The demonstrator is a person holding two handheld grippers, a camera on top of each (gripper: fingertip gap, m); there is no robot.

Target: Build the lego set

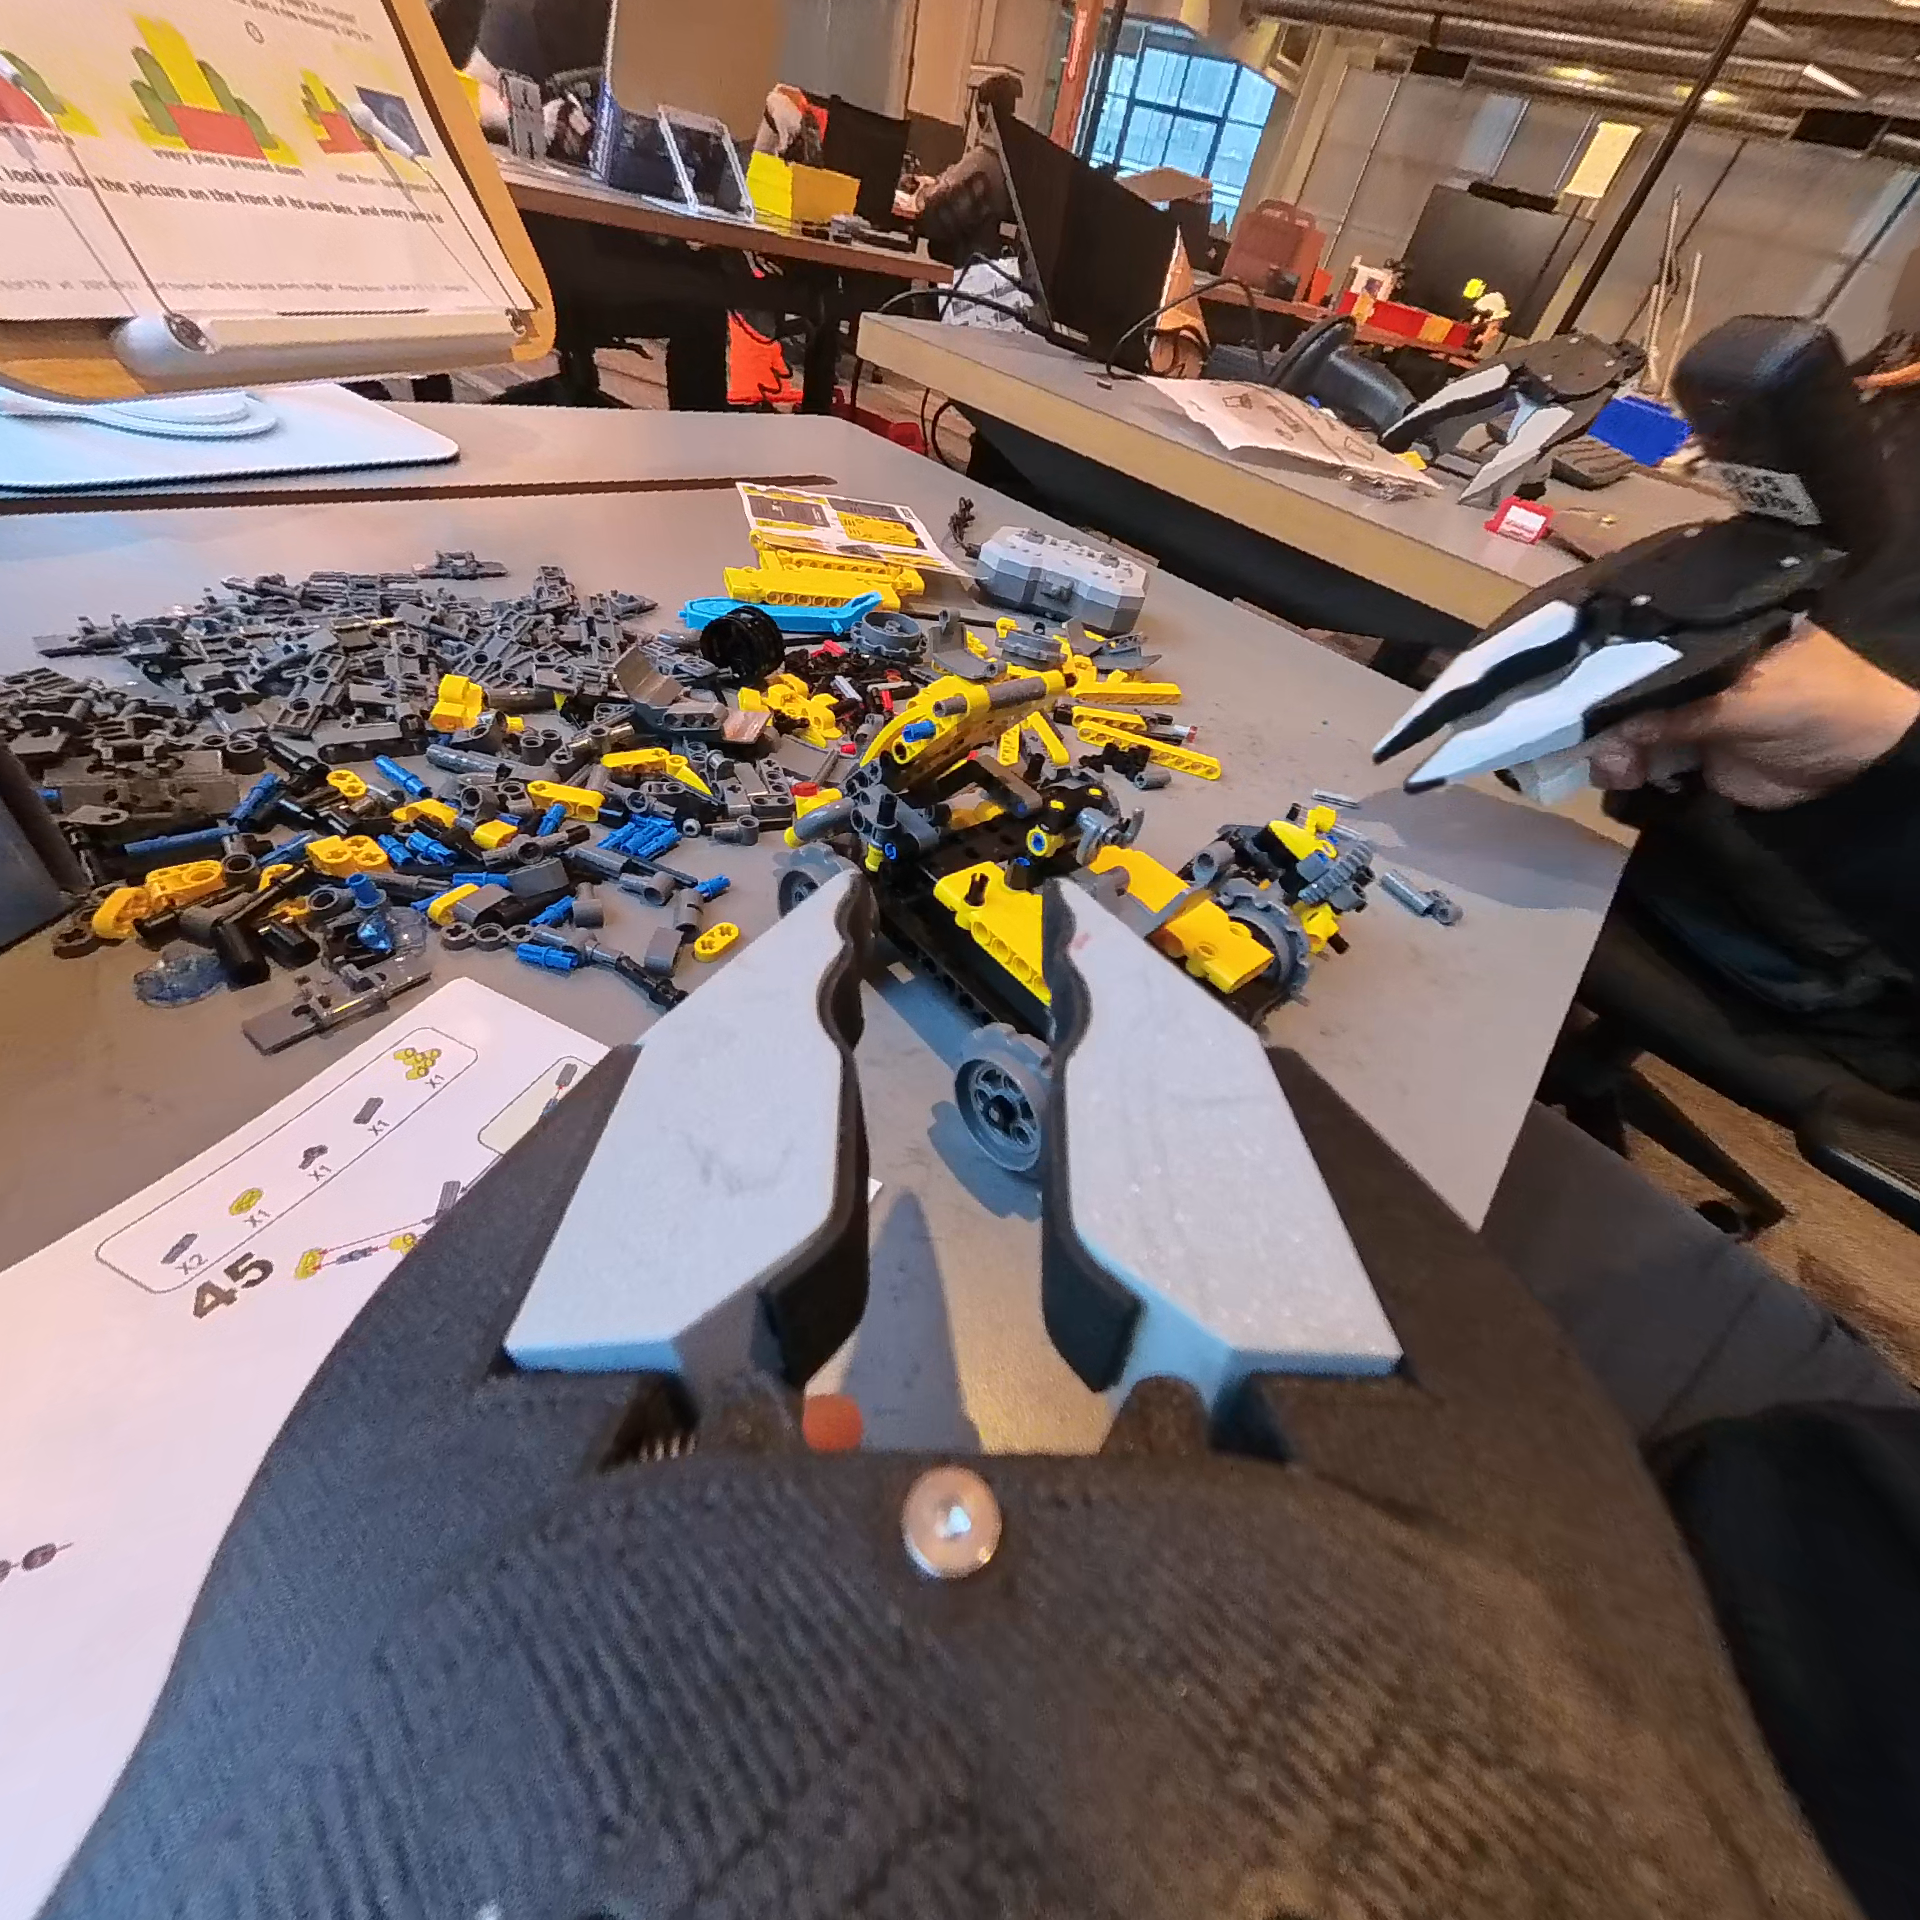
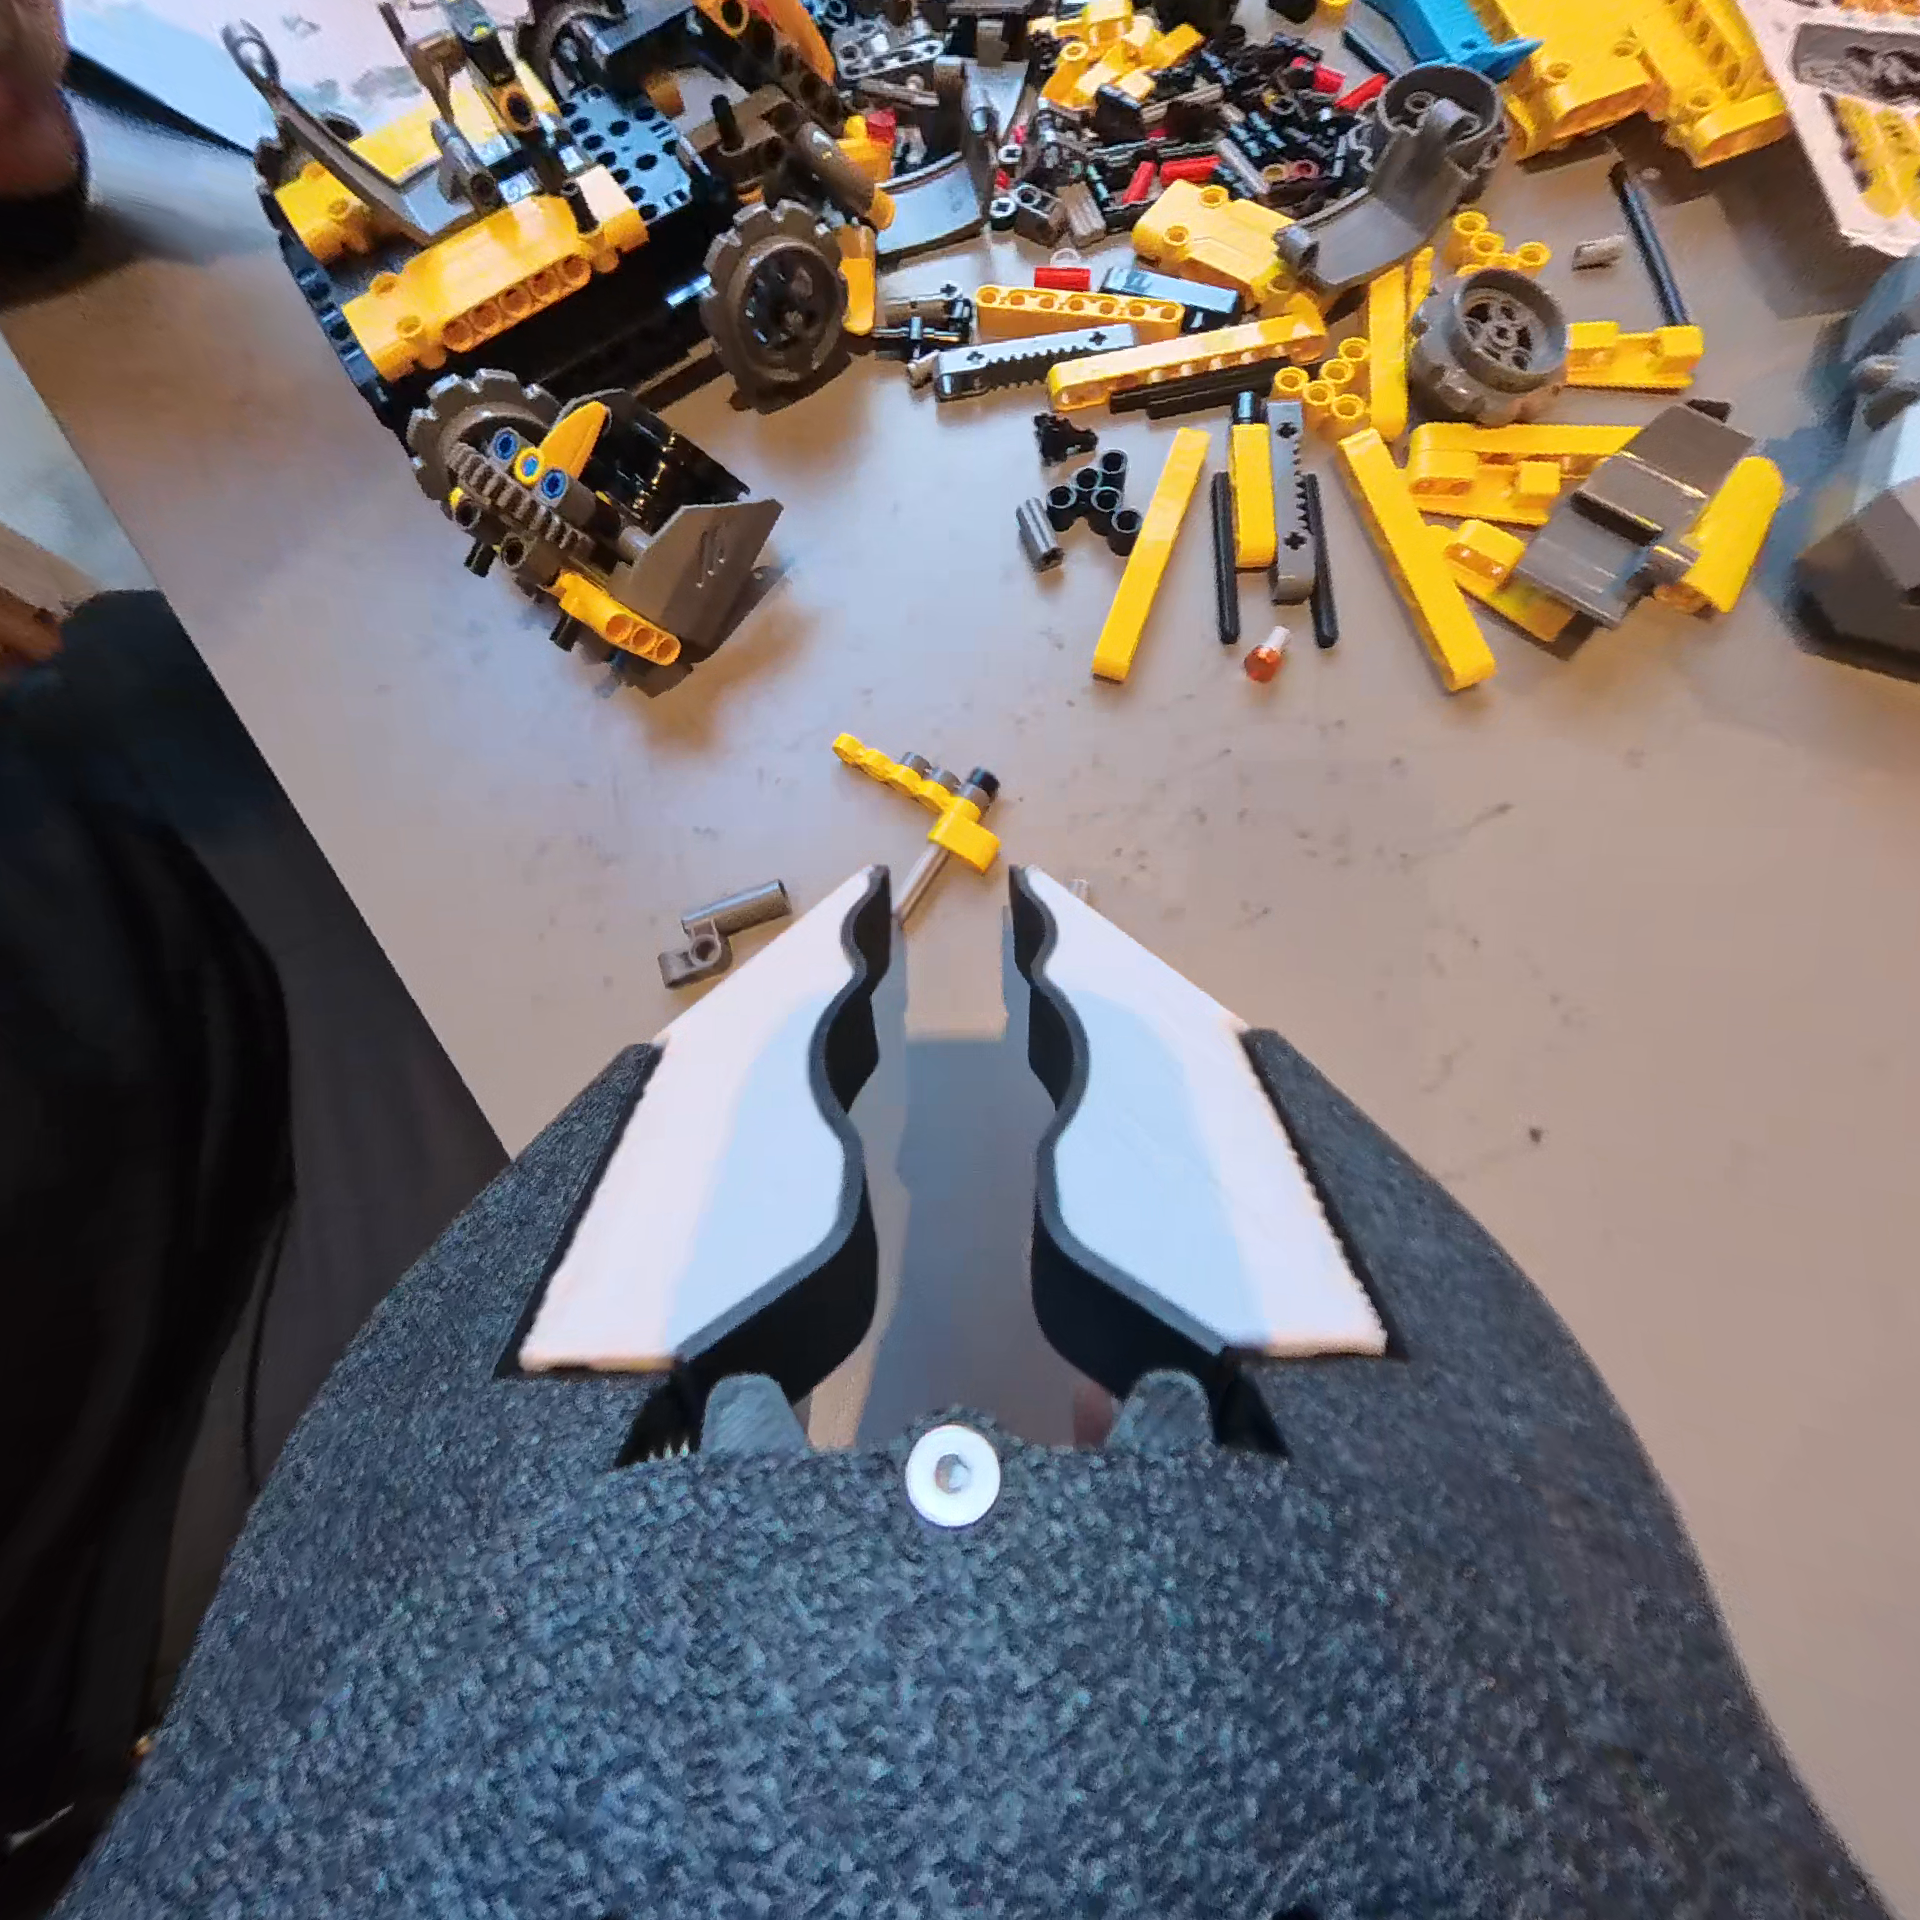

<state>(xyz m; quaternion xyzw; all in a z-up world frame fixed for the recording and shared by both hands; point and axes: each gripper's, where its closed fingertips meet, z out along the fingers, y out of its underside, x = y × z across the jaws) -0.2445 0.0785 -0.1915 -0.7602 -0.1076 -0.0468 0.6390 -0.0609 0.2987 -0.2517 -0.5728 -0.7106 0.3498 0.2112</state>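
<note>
A partly built yellow and black vehicle model (image 1: 987,862) stands on the grey table (image 1: 1403,987), also in the right wheel-side view (image 2: 499,260). My left gripper (image 1: 956,904) is open and empty, hovering just short of the model, whose near wheel (image 1: 997,1112) shows between the fingers. My right gripper (image 2: 951,883) is open and empty, also seen far right in the left wrist view (image 1: 1403,764). Its tips are just above a small yellow beam with a grey axle (image 2: 935,810); a small grey connector (image 2: 727,925) lies left of it.
A wide pile of loose grey, yellow and blue parts (image 1: 416,748) covers the table's left and back. A geared sub-assembly with a grey scoop (image 2: 592,530), yellow beams (image 2: 1403,551), a grey box (image 1: 1060,571) and an instruction booklet (image 1: 208,1195) lie around. The table edge (image 1: 1538,1039) runs at right. Tip to tip, the grippers are about 30 cm apart. The left gripper is farther from the small grey connector (image 2: 727,925), some 25 cm, than the right, some 5 cm. The left camera catches it too, in the left wrist view (image 1: 1414,891).
</note>
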